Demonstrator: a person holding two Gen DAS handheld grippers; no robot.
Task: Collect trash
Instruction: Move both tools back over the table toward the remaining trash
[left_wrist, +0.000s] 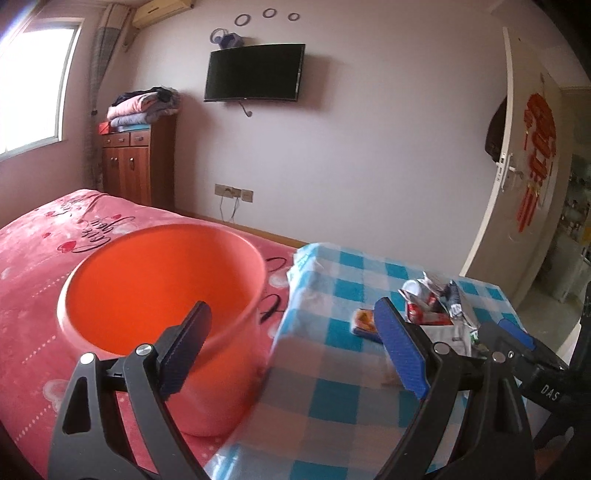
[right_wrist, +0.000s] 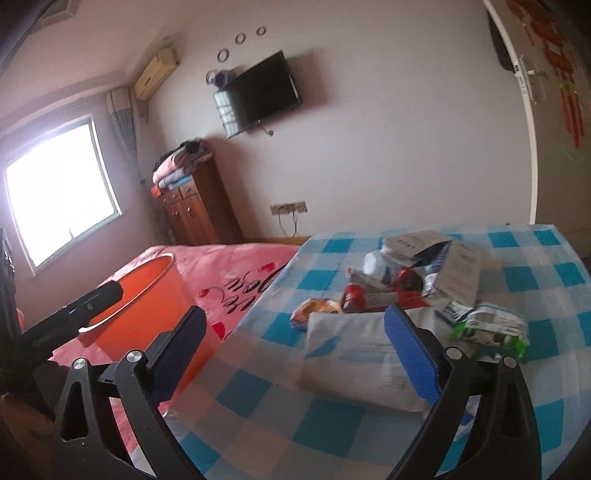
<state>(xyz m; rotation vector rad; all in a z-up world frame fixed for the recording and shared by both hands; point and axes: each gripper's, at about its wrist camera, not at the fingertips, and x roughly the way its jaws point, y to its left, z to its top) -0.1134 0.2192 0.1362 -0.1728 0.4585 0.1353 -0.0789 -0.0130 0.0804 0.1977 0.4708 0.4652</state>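
Observation:
An orange bucket (left_wrist: 159, 295) stands on the pink bed, tight against the checked table (left_wrist: 332, 387). My left gripper (left_wrist: 295, 347) is open, its fingers straddling the bucket's right wall and the table edge, holding nothing. A trash pile (left_wrist: 436, 306) lies on the far right of the table, where my right gripper's blue pad (left_wrist: 515, 334) shows. In the right wrist view the right gripper (right_wrist: 295, 354) is open above a flat grey bag (right_wrist: 351, 354). Behind the bag lie an orange snack packet (right_wrist: 314, 310), a red wrapper (right_wrist: 354, 295), a torn carton (right_wrist: 443, 266) and a green-white packet (right_wrist: 487, 326).
The pink bed cover (left_wrist: 37, 258) fills the left. A wooden cabinet (left_wrist: 136, 166) with folded blankets stands by the window, and a TV (left_wrist: 255, 72) hangs on the far wall. An open white door (left_wrist: 517, 166) with red decorations is at the right, past the table.

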